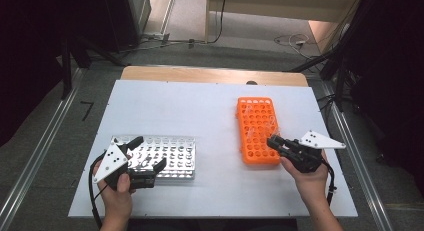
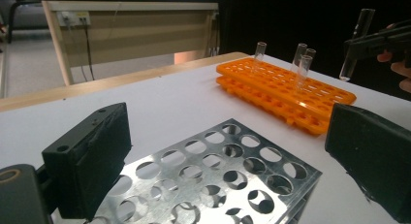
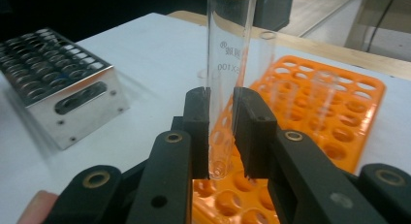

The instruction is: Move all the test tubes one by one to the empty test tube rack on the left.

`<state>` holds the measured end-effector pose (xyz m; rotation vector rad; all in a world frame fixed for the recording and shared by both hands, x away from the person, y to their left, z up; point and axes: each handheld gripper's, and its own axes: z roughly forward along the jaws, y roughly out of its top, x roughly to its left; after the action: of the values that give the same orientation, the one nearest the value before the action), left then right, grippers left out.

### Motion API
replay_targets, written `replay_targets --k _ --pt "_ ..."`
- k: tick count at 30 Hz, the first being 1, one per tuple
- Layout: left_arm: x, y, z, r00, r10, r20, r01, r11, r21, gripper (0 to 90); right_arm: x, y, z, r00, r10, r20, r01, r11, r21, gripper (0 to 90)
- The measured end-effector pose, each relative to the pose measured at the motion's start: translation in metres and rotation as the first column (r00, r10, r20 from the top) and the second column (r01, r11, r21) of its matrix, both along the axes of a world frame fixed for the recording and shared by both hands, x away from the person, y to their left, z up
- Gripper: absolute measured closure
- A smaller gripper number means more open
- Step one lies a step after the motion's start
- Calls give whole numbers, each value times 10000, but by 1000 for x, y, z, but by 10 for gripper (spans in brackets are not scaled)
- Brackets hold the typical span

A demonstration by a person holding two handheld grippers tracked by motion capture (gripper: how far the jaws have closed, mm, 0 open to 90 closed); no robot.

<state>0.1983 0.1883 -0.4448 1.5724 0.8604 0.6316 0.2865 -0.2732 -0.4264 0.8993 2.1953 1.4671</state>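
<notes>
White table point(image 1: 210, 116): R tool point(image 3: 222, 132) grips glass tube point(image 3: 228, 54) over orange rack point(image 1: 257, 131); L tool point(image 2: 228, 151) wide.

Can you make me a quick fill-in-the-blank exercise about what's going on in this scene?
1. The right gripper is shut on a glass ____.
2. The held tube hangs above the rack coloured ____.
3. The left gripper, jaws open, hovers over the ____ rack.
4. Both racks stand on a ____ table.

Missing words: test tube; orange; metal; white
</notes>
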Motion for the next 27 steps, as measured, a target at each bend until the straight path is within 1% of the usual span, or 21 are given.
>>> replay_targets --k 1,4,6,7,11,12,13,15,16,17,19,25,27 --pt "0 -2 1 10000 -50 -14 50 10000 66 31 -2 3 1 9999 117 29 -116 9999 -61 744" --pt "0 -7 3 9999 -143 -30 143 9999 84 37 -5 13 2 9989 459 2 -459 9989 -128 744" --pt "0 -12 5 9998 -213 -53 213 9998 40 46 -7 17 3 9984 558 -34 -559 9984 -130 744" --pt "1 -17 7 9994 -315 -152 315 9995 9 48 -9 24 2 9970 777 -32 -777 9967 -212 744" --pt "1 -26 10 9981 -556 -279 552 9984 -156 59 -13 38 0 9929 1185 -109 -1188 9922 -364 744" --pt "1 -29 11 9975 -637 -299 633 9979 -143 64 -15 42 -1 9918 1270 -163 -1276 9911 -384 744" --pt "0 -31 12 9969 -713 -328 709 9974 -138 68 -16 45 -1 9899 1407 -144 -1412 9891 -428 744" --pt "0 -38 13 9971 -664 -374 665 9978 21 100 -19 52 -2 9870 1599 -170 -1606 9858 -500 744" --pt "0 -38 13 9971 -664 -374 665 9978 21 112 -20 56 -3 9853 1694 -210 -1703 9839 -543 744" --pt "1 -43 12 9961 -745 -474 749 9972 81 117 -21 59 -4 9836 1792 -223 -1802 9821 -558 744" --pt "1 -47 12 9950 -825 -556 833 9964 134 129 -23 65 -6 9801 1971 -250 -1983 9781 -633 744" --pt "1 -61 12 9895 -1235 -748 1250 9921 144 150 -29 82 -10 9704 2389 -346 -2410 9671 -817 745" --pt "1 -66 12 9872 -1379 -802 1398 9900 175 179 -31 86 -11 9676 2498 -378 -2523 9634 -908 745"
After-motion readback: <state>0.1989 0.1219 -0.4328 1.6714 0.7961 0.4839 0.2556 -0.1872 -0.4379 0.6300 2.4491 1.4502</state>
